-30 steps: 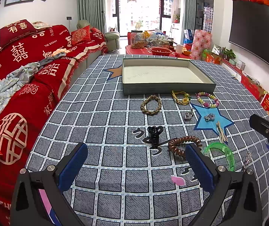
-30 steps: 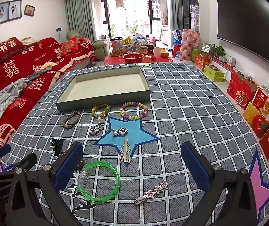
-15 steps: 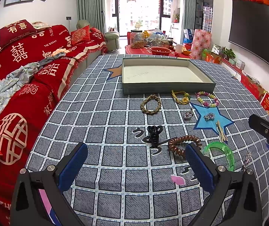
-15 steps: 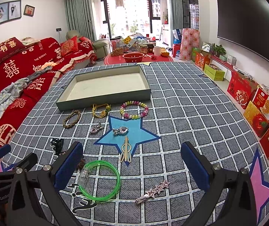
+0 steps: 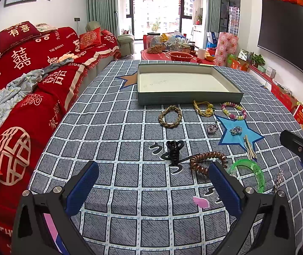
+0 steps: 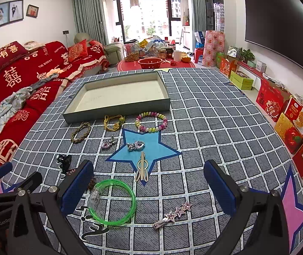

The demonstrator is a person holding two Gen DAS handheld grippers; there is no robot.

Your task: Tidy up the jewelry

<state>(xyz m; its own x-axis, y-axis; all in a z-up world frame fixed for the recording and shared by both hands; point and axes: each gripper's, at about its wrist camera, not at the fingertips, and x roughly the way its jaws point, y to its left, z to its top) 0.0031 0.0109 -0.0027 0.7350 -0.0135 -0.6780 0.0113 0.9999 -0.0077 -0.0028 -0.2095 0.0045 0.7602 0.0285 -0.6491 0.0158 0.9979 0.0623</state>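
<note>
Grey checked cloth covers the table [image 6: 215, 114], and on it a dozen or so small pieces of jewelry and hair accessories lie loose, none yet put away. Toward the far edge sits a shallow grey-green tray [image 6: 117, 107] with a pale lining; nothing is in it.

Both grippers hover above the near edge with their blue pads spread wide apart and nothing between them. The left gripper [image 5: 154, 186] sits toward the near left corner, the right gripper [image 6: 149, 186] beside it to the right.

Nearest the right gripper is a green translucent bangle [image 6: 112, 201], lying flat just ahead of its left pad. Near it, toward the right, a hair clip with three pink stars [image 6: 173, 213] lies with its long axis slanting from near left to far right. Ahead of the left gripper, close to its right pad, is a brown spiral hair tie [image 5: 207, 162], with a black claw clip [image 5: 173, 150] just to its left.

Farther on, a beige hair clip [image 6: 142, 169] points lengthwise toward the tray, on a blue star printed on the cloth. Along the tray's near wall lie a braided tan bracelet [image 6: 81, 132], a yellow cord bracelet [image 6: 114, 122] and a pastel beaded bracelet [image 6: 151, 121].

Judging by position, the right gripper would take the bangle and the left the spiral tie, then carry them forward to the tray.
</note>
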